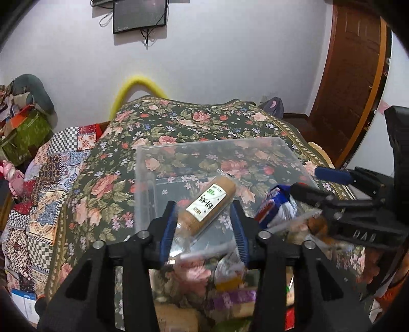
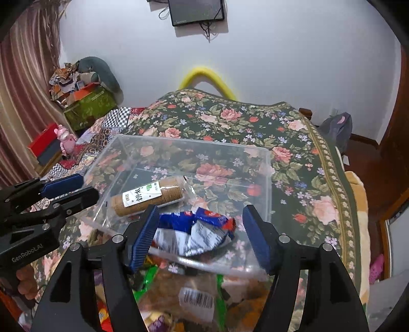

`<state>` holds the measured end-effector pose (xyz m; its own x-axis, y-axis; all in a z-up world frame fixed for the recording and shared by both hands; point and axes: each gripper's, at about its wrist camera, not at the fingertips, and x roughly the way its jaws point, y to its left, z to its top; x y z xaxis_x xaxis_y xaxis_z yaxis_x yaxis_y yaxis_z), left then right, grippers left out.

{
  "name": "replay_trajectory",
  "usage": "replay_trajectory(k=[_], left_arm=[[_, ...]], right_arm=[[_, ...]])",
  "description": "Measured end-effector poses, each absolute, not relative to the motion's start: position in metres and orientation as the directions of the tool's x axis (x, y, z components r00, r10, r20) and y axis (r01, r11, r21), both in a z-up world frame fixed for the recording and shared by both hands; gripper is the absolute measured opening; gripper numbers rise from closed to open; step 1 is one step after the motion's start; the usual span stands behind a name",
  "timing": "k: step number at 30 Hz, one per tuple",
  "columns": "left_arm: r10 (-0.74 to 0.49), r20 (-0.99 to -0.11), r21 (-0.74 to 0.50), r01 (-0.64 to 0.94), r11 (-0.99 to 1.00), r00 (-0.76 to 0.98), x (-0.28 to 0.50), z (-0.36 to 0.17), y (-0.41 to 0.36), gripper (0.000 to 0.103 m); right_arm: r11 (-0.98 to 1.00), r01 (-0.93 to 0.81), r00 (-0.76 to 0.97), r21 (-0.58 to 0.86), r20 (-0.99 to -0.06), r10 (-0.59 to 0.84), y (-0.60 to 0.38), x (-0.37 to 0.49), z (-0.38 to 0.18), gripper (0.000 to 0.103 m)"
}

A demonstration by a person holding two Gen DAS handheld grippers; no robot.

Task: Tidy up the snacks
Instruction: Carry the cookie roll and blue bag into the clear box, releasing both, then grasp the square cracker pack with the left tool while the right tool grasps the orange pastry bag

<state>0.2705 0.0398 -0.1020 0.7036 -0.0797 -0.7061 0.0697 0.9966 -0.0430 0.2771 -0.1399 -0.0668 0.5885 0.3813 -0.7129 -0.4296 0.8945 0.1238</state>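
Notably, left tongs (image 2: 69, 189) body reads "GenRobot.AI".

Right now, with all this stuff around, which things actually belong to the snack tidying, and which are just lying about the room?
Part of the job:
- clear plastic bin
- brown biscuit roll in the bin
- blue and white snack packet in the bin
- loose snack pile in front of the bin

Just lying about:
- pink toy figure
- green box
- wall screen
- yellow tube
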Motion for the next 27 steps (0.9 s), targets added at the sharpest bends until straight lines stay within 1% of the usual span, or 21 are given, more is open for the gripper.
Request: replay_trajectory(k=[4,10,14,22,23,24,27], left_arm=[[-0.077,-0.7,-0.04,0.068,0.997,0.71,0.25,-0.099,0.045,0.048],[-0.084,-0.726,-0.06,0.059,0.996,0.682,0.221,-0.111,0.058,0.052],[-0.077,-0.752,-0.065,0.044,0.997,0.655,0.206,-0.129,0.067,0.053],[-0.088,-0.815,-0.106,0.001,0.994,0.572,0.187,-0.174,0.085,0.055],[-0.088,-0.818,-0.106,0.001,0.994,0.568,0.186,-0.176,0.086,0.056],[-0.096,-0.815,-0.116,0.002,0.993,0.572,0.183,-0.179,0.087,0.06],[-0.093,-0.822,-0.114,-0.002,0.993,0.562,0.181,-0.186,0.087,0.062]], right_arm=[[0.896,-0.424,0.599,0.135,-0.7,0.389,-0.156,0.265,-0.06,0.065],[0.91,-0.391,0.613,0.139,-0.698,0.37,-0.187,0.249,-0.061,0.068],[0.925,-0.353,0.603,0.14,-0.722,0.339,-0.208,0.245,-0.073,0.07],[0.946,-0.282,0.535,0.159,-0.793,0.293,-0.232,0.247,-0.116,0.07],[0.947,-0.276,0.525,0.166,-0.799,0.294,-0.233,0.249,-0.12,0.07],[0.947,-0.272,0.519,0.17,-0.803,0.293,-0.233,0.251,-0.124,0.07],[0.95,-0.26,0.501,0.172,-0.817,0.285,-0.23,0.258,-0.135,0.07]])
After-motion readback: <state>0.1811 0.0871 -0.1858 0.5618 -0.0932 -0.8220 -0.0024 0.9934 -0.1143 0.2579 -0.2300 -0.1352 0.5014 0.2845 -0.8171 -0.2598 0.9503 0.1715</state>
